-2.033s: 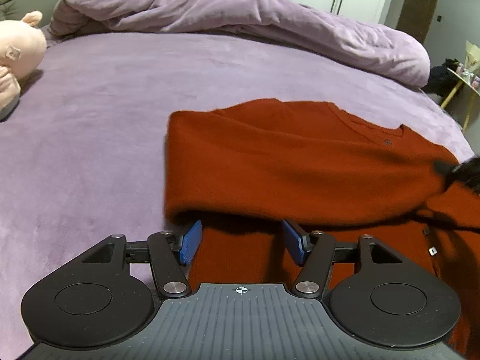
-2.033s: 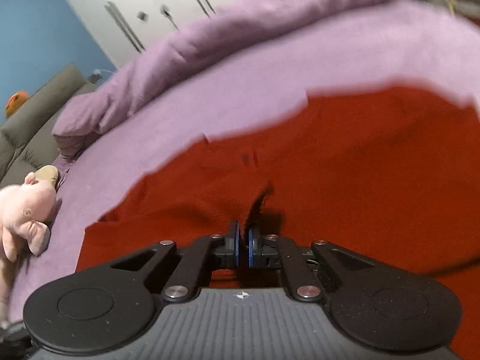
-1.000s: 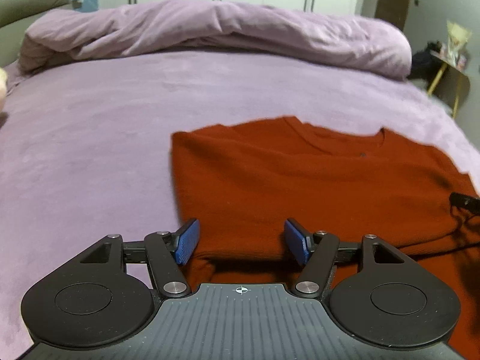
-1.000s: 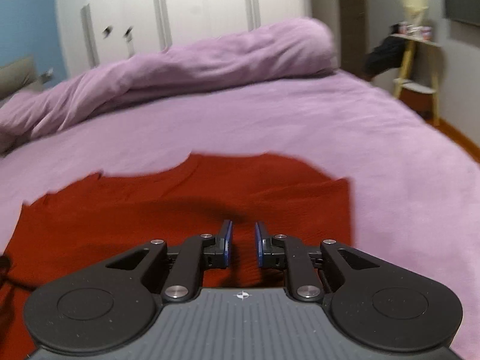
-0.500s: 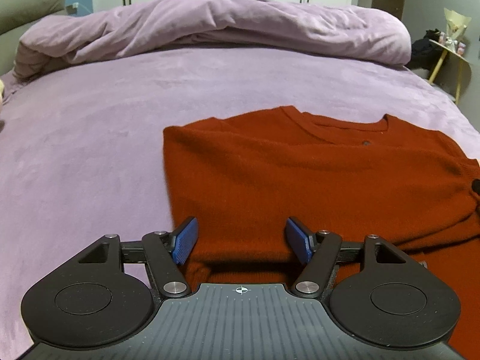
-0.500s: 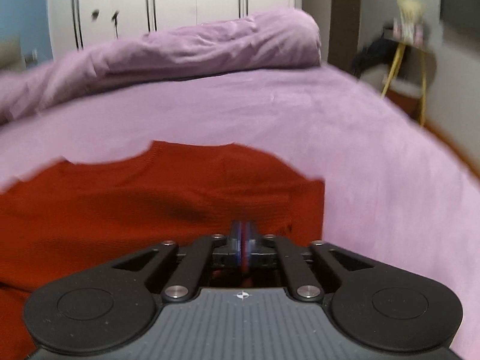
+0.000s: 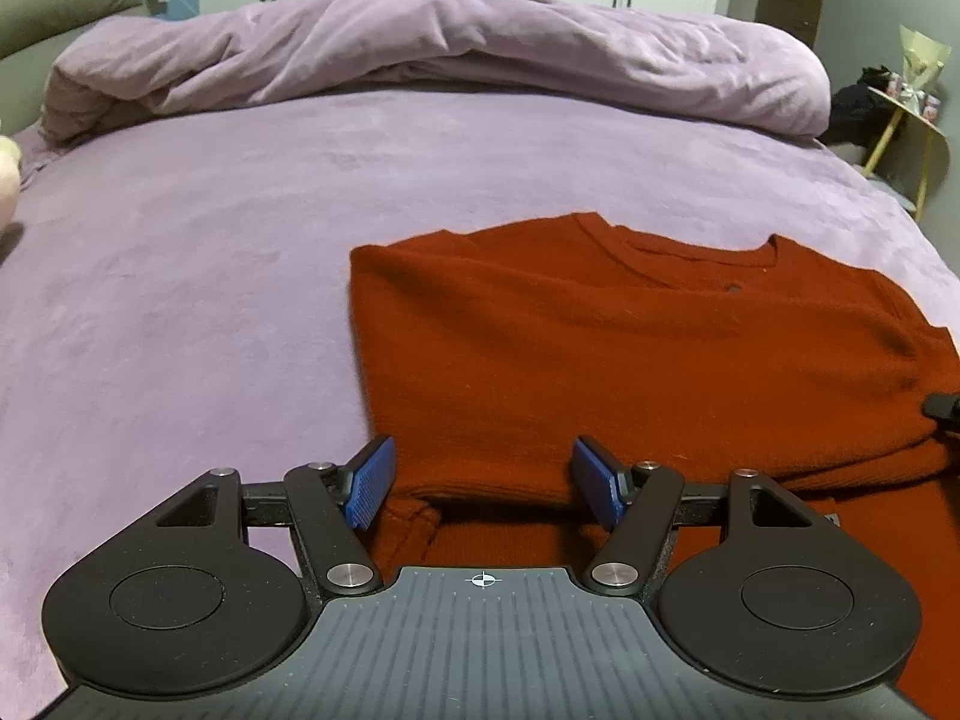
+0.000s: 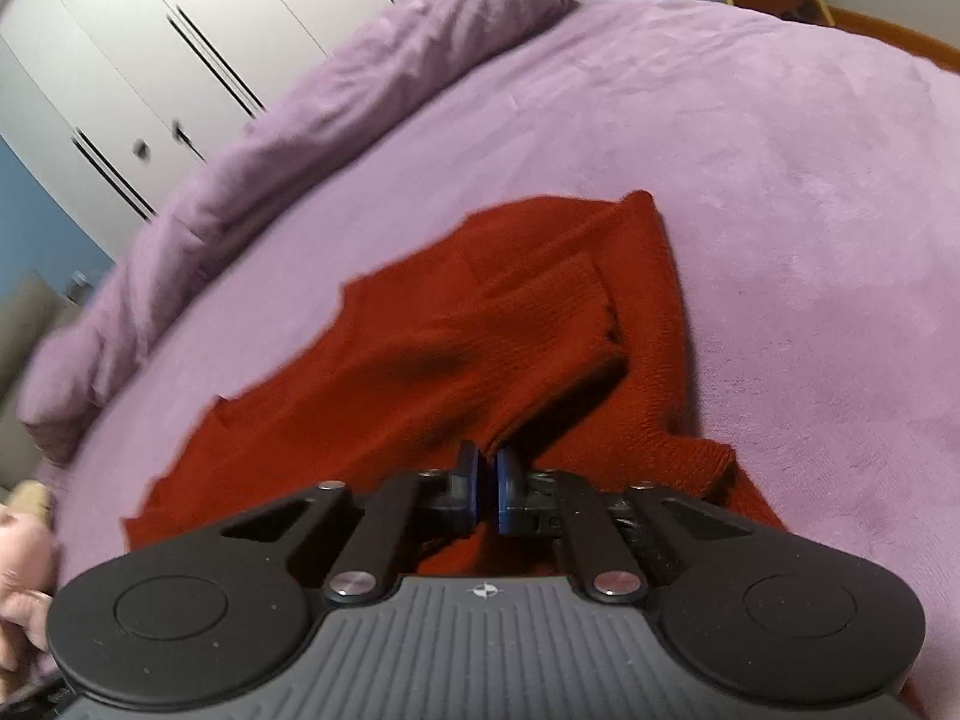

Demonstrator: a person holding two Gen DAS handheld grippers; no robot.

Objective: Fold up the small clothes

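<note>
Item: red sweater, lying on the purple bed cover, already doubled over so a folded layer sits on top of the lower part; neckline faces the far side of the bed

Left gripper: jaws spread wide, blue pads either side of the near folded edge, holding nothing; position almost unchanged from half a second ago

Right gripper: jaws pressed nearly together, pinching a sleeve of the sweater near its cuff; a second ago these jaws stood slightly apart over the flat cloth, half a second ago they closed, and now the view is tilted and the sleeve rises from the body of the sweater toward the pads

Change noted: the right side has gone from release to a fresh grasp, and the sleeve is lifted off the layer beneath

Meaning for the task, as a judgement: the body fold looks finished; the sleeve on the right is the step in hand, probably to be laid across the folded body

Next move calls for: a carry toward the middle without dragging the layers underneath; the left gripper is free to pin the near edge

Surroundings: rumpled duvet at the far edge, wardrobe doors, pink soft toy at the left margin
</note>
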